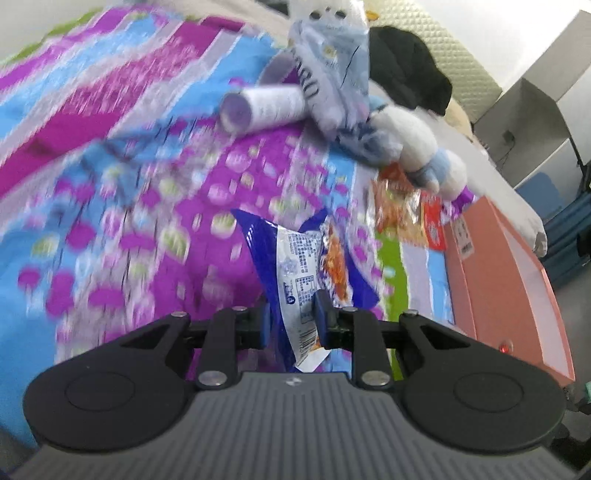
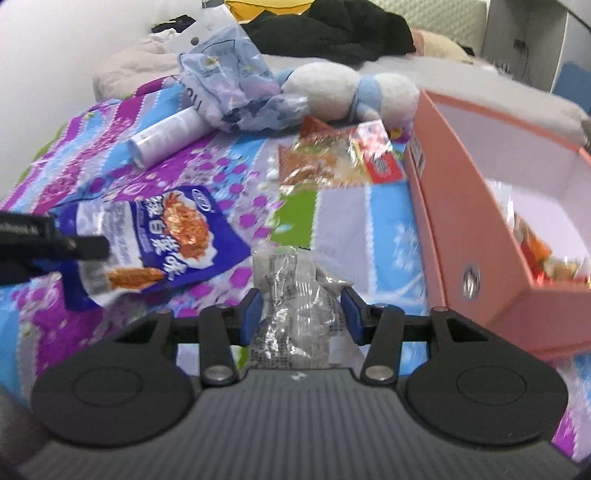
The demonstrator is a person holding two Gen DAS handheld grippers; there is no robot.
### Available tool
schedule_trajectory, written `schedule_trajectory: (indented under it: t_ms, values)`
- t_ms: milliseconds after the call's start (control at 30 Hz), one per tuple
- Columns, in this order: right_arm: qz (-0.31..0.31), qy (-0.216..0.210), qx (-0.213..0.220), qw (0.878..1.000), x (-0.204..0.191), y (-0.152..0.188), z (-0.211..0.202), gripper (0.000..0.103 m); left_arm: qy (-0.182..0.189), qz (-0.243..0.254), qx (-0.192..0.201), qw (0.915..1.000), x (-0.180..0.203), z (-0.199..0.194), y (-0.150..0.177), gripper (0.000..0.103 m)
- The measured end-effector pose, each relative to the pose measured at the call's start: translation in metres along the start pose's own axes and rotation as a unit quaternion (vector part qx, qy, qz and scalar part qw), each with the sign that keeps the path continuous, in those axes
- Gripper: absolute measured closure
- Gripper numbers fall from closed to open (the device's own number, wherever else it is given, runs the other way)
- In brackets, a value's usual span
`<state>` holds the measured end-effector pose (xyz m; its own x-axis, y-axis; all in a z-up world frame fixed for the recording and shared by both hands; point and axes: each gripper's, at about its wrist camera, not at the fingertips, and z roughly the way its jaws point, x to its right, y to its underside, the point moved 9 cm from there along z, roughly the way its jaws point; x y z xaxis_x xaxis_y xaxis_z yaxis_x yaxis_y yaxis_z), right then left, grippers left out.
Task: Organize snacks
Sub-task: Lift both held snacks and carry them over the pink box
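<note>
The left gripper [image 1: 291,321] is clamped on a blue snack packet [image 1: 306,266], its blue pads pinching the white back panel near the lower end so that the packet stands up out of the jaws above the bed. The right wrist view shows the same packet [image 2: 162,236] from its printed front, with the left gripper's dark fingers [image 2: 70,245] reaching in from the left edge to hold it.

The right gripper [image 2: 301,314] is closed on a clear crinkled packet [image 2: 295,314] (pale contents, small print on the film), which fills the gap between its two pads and reaches back toward the camera.

Beneath both lies a patterned bedspread [image 2: 354,225] in purple, blue and green. Just beside the right gripper, on the right, stands an open pink box [image 2: 476,206] with a white inside; a few orange and red wrappers lie in its near corner. An orange snack packet [image 2: 343,155] lies flat on the bedspread, close against the box's far left corner. Further off are a white tube [image 2: 166,136] on its side, a crumpled pale blue plastic bag [image 2: 229,81] partly over the tube's far end, and a white and blue plush toy [image 2: 351,88] behind the orange packet. Black clothing [image 2: 332,29] is heaped at the head of the bed.
</note>
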<state>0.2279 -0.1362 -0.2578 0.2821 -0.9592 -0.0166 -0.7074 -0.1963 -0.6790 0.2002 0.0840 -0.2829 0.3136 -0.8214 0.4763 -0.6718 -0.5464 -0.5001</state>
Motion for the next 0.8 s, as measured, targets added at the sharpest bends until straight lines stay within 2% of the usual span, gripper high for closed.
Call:
schedule_trajectory:
  t_ms: [67,167,233,300,367,400,467,533,667,800]
  values:
    - [0.002,-0.008,-0.006,1.0,-0.003,0.008,-0.002,0.053,0.004,-0.006,-0.024,0.9997,-0.003,-0.002,0.016,0.076]
    - [0.005,-0.015,-0.018,1.0,-0.002,0.02,0.002,0.053,-0.002,0.012,-0.049,0.9987,-0.004,-0.004,0.033,0.074]
    - [0.008,-0.023,-0.029,0.999,-0.002,0.028,0.005,0.053,-0.002,0.028,-0.062,0.9976,-0.004,-0.006,0.039,0.066]
    - [0.015,-0.028,-0.033,0.999,-0.002,0.033,0.006,0.052,-0.002,0.037,-0.085,0.9957,-0.003,-0.008,0.046,0.043]
    - [0.022,-0.027,-0.033,0.999,0.0,0.035,0.005,0.05,0.0,0.057,-0.103,0.993,0.0,-0.009,0.052,0.031]
    - [0.023,-0.03,-0.03,0.999,0.001,0.035,0.004,0.049,0.001,0.07,-0.114,0.991,0.003,-0.01,0.055,0.026]
    - [0.023,-0.038,-0.028,0.999,0.001,0.035,0.001,0.042,0.006,0.092,-0.133,0.9868,0.008,-0.013,0.063,0.023]
    - [0.027,-0.041,-0.024,0.998,0.004,0.035,-0.001,0.028,0.005,0.115,-0.135,0.9842,0.013,-0.018,0.067,0.019]
    - [0.031,-0.049,-0.027,0.998,0.008,0.038,-0.002,0.026,-0.014,0.173,-0.115,0.9782,0.026,-0.029,0.063,0.016]
    - [0.024,-0.063,-0.023,0.997,0.006,0.041,-0.005,0.026,-0.008,0.212,-0.091,0.973,0.037,-0.032,0.048,0.01]
